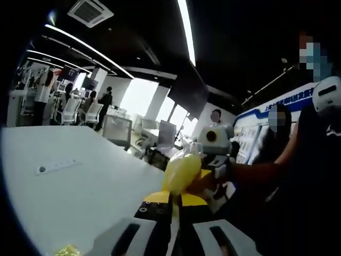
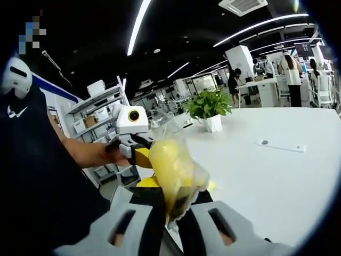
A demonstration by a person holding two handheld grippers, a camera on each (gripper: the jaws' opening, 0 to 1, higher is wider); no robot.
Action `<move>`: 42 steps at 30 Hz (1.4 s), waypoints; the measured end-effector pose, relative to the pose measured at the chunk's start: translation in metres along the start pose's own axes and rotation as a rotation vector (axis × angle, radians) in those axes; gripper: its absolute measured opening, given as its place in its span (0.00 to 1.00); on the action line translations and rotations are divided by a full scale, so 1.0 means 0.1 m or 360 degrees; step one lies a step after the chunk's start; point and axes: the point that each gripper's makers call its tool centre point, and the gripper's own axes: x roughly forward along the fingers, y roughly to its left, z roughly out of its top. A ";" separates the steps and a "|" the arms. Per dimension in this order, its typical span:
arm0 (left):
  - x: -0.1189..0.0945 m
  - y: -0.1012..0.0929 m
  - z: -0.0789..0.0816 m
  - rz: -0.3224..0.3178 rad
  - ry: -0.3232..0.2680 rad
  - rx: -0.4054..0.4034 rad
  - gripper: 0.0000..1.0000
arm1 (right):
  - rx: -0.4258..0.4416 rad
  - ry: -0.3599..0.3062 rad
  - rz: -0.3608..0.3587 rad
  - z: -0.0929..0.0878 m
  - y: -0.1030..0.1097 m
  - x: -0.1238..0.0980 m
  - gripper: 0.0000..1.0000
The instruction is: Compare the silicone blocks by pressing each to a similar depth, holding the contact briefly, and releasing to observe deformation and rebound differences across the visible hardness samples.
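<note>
White table (image 2: 277, 176); both grippers clamp bagged yellow block (image 2: 169, 168).

My jaws pinch a yellow block (image 2: 169, 169) wrapped in clear, crinkly, glossy plastic film. The white table (image 2: 277, 176) looks smooth with a soft sheen.

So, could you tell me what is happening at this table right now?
A person is holding a yellow item in a clear plastic bag up above the white table, pinched between both grippers. The right gripper grips it from one side, and the left gripper clamps the other. A potted plant stands farther back.
</note>
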 end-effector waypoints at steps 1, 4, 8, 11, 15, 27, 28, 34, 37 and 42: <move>0.00 0.01 0.01 0.0009 -0.0005 -0.0001 0.01 | 0.0013 -0.0002 0.0001 0.00 0.00 0.00 0.01; -0.02 0.01 0.01 0.0016 -0.0003 0.0002 0.01 | -0.0009 0.0001 0.0006 0.01 0.00 0.02 0.01; -0.03 0.03 0.03 0.0034 -0.0003 0.0155 0.04 | -0.0010 0.0003 0.0010 0.02 0.01 0.03 0.01; -0.04 0.05 0.01 0.0042 0.0008 0.0129 0.06 | -0.0028 0.0022 0.0005 0.02 0.00 0.05 0.01; -0.05 0.06 -0.01 0.0039 0.0010 0.0125 0.07 | -0.0063 0.0052 0.0001 0.01 0.01 0.07 0.01; -0.06 0.08 -0.03 0.0058 0.0038 -0.0006 0.00 | -0.0057 0.0048 -0.0004 -0.02 -0.03 0.09 0.01; -0.05 0.08 -0.03 0.0064 0.0041 0.0012 0.00 | -0.0050 0.0045 -0.0008 -0.02 -0.03 0.09 0.01; -0.06 0.08 0.01 0.0065 0.0040 -0.0026 0.00 | -0.0026 -0.0002 -0.0010 0.01 -0.05 0.08 0.02; -0.05 0.07 0.03 0.0055 0.0037 -0.0017 0.00 | -0.0057 -0.0019 -0.0005 0.03 -0.05 0.07 0.05; -0.02 0.06 0.11 0.0050 0.0001 -0.0014 0.00 | -0.0157 -0.0064 -0.0016 0.09 -0.08 0.03 0.11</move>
